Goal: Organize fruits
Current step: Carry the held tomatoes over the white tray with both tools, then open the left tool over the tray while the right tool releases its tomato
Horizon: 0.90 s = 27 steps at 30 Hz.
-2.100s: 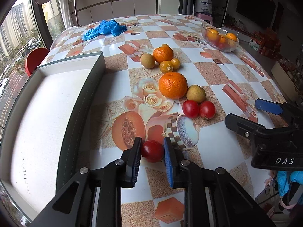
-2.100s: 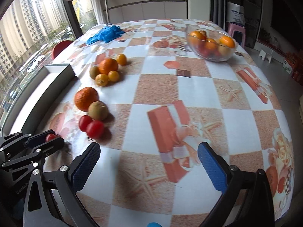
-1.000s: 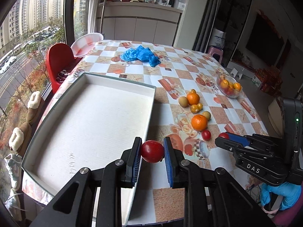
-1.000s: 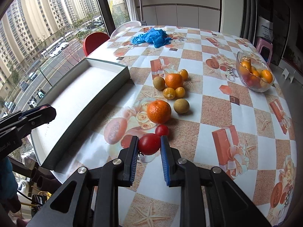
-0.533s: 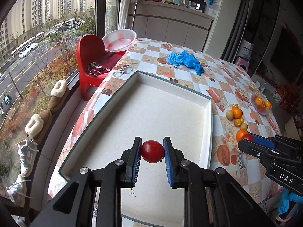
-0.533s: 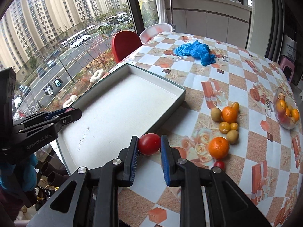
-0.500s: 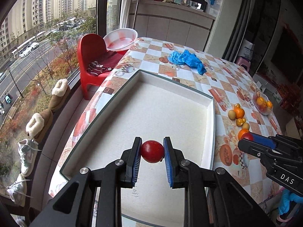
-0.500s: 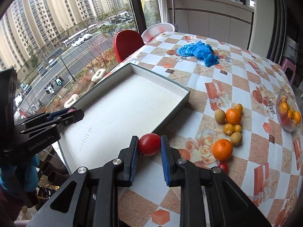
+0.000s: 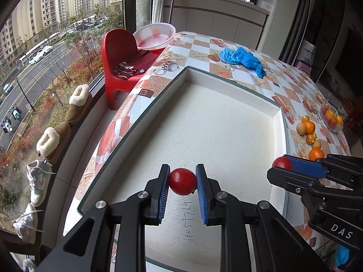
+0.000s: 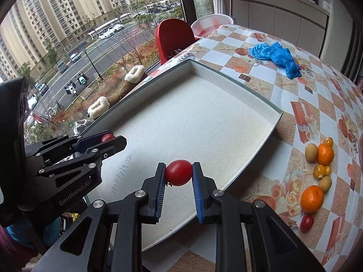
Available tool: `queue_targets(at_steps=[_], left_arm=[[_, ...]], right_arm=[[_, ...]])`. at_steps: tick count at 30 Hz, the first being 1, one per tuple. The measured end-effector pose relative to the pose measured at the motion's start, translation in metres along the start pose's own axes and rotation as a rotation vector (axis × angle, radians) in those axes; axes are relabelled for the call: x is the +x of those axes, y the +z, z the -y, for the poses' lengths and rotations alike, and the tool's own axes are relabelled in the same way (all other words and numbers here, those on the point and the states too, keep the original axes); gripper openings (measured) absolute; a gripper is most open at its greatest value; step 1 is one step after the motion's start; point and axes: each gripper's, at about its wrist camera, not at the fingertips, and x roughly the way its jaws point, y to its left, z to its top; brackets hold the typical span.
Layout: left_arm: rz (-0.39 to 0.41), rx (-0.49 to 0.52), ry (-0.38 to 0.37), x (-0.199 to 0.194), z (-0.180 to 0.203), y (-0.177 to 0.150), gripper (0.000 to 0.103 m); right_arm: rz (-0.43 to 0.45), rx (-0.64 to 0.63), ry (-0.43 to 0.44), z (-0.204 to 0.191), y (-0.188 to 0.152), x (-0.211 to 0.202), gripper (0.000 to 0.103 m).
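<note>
Gripping round glossy tomato [image 9: 182, 181], ribbed pads [image 9: 163, 192]

Glossy fruit, matt tray, shiny cloth

Smooth glossy red tomato [image 9: 182, 181]; shallow white tray [image 9: 226, 122] with a matt, grainy paper-like floor; glossy checked plastic cloth on the worktop [image 10: 301, 95]; crumpled thin blue plastic gloves [image 10: 275, 55].
</note>
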Motion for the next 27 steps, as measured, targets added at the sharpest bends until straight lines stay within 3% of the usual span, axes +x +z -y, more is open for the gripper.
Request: queue_targets(at_steps=[13, 14, 16, 22, 24, 25, 27], left_arm=[[-0.065, 0.008, 0.008, 0.024, -0.002, -0.013, 0.025], [-0.061, 0.013, 0.014, 0.024, -0.001, -0.013, 0.025], [-0.054, 0.027, 0.023, 0.023, 0.001, -0.014, 0.025], [-0.058, 0.042, 0.040, 0.023, 0.005, -0.015, 0.026], [-0.064, 0.046, 0.037, 0.023, 0.006, -0.014, 0.057], [-0.054, 0.039, 0.060, 0.022, 0.005, -0.015, 0.083], [-0.014, 0.031, 0.061, 0.016, 0.004, -0.016, 0.088]], right_arm=[[-0.067, -0.022, -0.026, -0.002, -0.004, 0.022, 0.028], [-0.067, -0.023, -0.030, -0.002, -0.004, 0.022, 0.031], [-0.064, -0.028, -0.037, -0.003, -0.004, 0.021, 0.055], [-0.046, -0.034, -0.051, -0.002, -0.002, 0.014, 0.071], [-0.037, -0.032, -0.058, 0.000, -0.002, 0.011, 0.076], [-0.032, -0.029, -0.062, 0.002, -0.003, 0.009, 0.079], [-0.024, -0.014, -0.074, 0.008, -0.003, 0.005, 0.081]])
